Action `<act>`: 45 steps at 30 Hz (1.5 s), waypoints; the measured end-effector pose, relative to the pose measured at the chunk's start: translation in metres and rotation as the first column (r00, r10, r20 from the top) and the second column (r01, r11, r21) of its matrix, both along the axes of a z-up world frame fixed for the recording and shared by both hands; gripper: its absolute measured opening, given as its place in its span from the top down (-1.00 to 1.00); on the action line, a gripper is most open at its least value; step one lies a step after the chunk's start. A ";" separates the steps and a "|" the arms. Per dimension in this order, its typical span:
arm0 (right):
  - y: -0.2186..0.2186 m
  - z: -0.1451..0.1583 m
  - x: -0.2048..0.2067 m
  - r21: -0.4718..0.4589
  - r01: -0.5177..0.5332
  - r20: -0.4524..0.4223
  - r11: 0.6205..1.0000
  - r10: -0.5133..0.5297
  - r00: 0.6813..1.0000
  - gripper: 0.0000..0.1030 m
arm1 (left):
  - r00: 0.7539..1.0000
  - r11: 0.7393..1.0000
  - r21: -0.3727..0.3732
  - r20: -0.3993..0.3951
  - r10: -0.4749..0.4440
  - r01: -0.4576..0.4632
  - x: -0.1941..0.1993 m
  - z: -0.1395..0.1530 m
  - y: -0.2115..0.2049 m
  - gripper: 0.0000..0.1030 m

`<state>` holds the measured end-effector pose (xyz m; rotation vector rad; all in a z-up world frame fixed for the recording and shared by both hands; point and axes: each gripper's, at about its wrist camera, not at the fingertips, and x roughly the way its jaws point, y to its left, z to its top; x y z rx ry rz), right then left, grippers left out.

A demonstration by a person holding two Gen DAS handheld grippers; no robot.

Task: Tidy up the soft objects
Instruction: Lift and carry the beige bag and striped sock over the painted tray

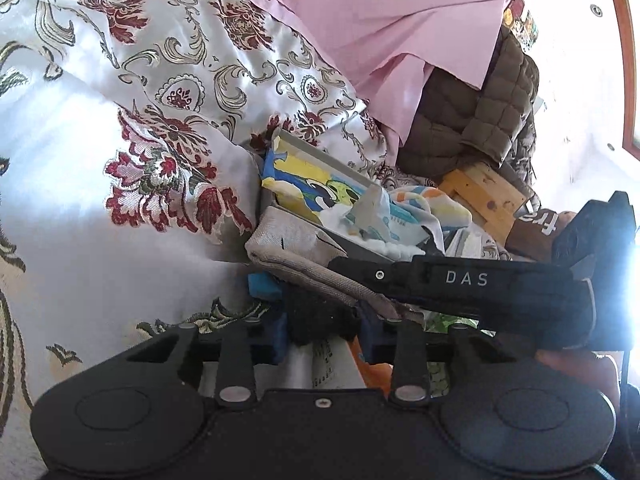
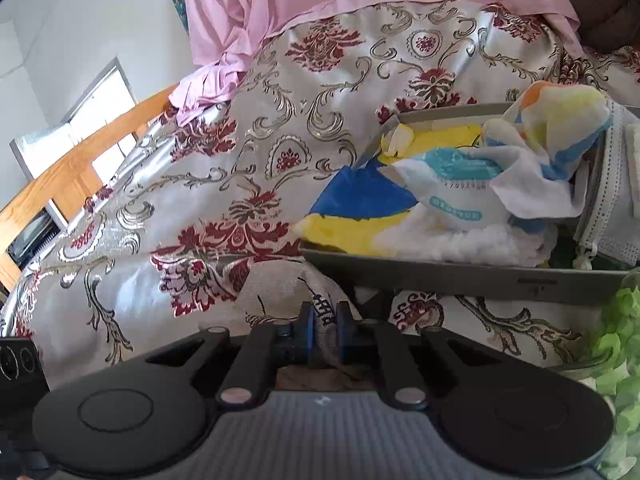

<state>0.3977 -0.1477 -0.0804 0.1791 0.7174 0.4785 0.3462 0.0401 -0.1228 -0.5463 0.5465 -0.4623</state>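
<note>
A grey tray (image 2: pixel 460 276) on the bed holds soft things: a blue and yellow cloth (image 2: pixel 360 208), a white wipes pack (image 2: pixel 456 196), a pastel cloth (image 2: pixel 560 128) and a face mask (image 2: pixel 612 216). My right gripper (image 2: pixel 324 332) is shut on a beige sock (image 2: pixel 280 288) with black print, just in front of the tray. In the left wrist view the sock (image 1: pixel 296 256) stretches across; my left gripper (image 1: pixel 324 328) is shut on its dark end (image 1: pixel 316 316). The right gripper's black body (image 1: pixel 480 284) lies across the tray (image 1: pixel 320 156).
A floral satin bedspread (image 2: pixel 240 160) covers the bed, with pink sheet (image 2: pixel 260 8) behind. A wooden bed frame (image 2: pixel 60 176) runs at left. Green crumpled material (image 2: pixel 616 360) lies at right. A brown quilted jacket (image 1: pixel 492 112) and a wooden block (image 1: pixel 484 192) sit beyond the tray.
</note>
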 end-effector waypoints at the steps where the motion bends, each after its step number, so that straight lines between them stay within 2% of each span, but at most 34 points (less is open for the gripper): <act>1: -0.001 0.001 0.000 0.004 0.006 0.006 1.000 -0.006 1.000 0.79 | 1.000 1.000 -0.004 0.003 0.002 -0.002 -0.001 0.000 0.000 0.38; 8: -0.011 0.010 -0.004 0.034 0.066 0.079 0.997 -0.068 0.995 0.82 | 0.999 0.999 -0.031 0.021 0.031 -0.030 -0.002 0.000 0.004 0.61; 13: -0.013 0.017 -0.009 0.037 0.084 0.141 0.996 -0.088 0.986 0.82 | 0.998 0.998 -0.036 0.021 0.052 -0.051 -0.004 -0.001 0.005 0.62; 20: -0.015 0.022 -0.012 0.046 0.099 0.176 0.994 -0.105 0.979 0.82 | 0.997 0.997 -0.033 0.012 0.072 -0.072 -0.003 0.000 0.005 0.63; 23: -0.017 0.025 -0.013 0.058 0.096 0.187 0.994 -0.106 0.977 0.82 | 0.994 0.994 0.018 -0.004 0.108 -0.108 0.000 0.007 0.001 0.83; 30: -0.021 0.029 -0.017 0.101 0.083 0.190 0.991 -0.101 0.977 0.82 | 0.989 0.984 0.099 0.021 0.146 -0.147 -0.001 0.023 -0.014 0.86; 35: -0.036 0.040 -0.018 0.163 0.084 0.207 0.983 -0.118 0.971 0.82 | 0.981 0.971 0.139 0.050 0.186 -0.192 -0.006 0.041 -0.021 0.86; 40: -0.070 0.053 -0.014 0.263 0.127 0.220 0.956 -0.188 0.957 0.82 | 0.979 0.963 0.178 0.078 0.190 -0.201 -0.012 0.063 -0.029 0.87; 45: -0.109 0.065 -0.012 0.340 0.206 0.248 0.917 -0.299 0.922 0.82 | 0.979 0.961 0.203 0.127 0.163 -0.186 -0.002 0.097 -0.042 0.87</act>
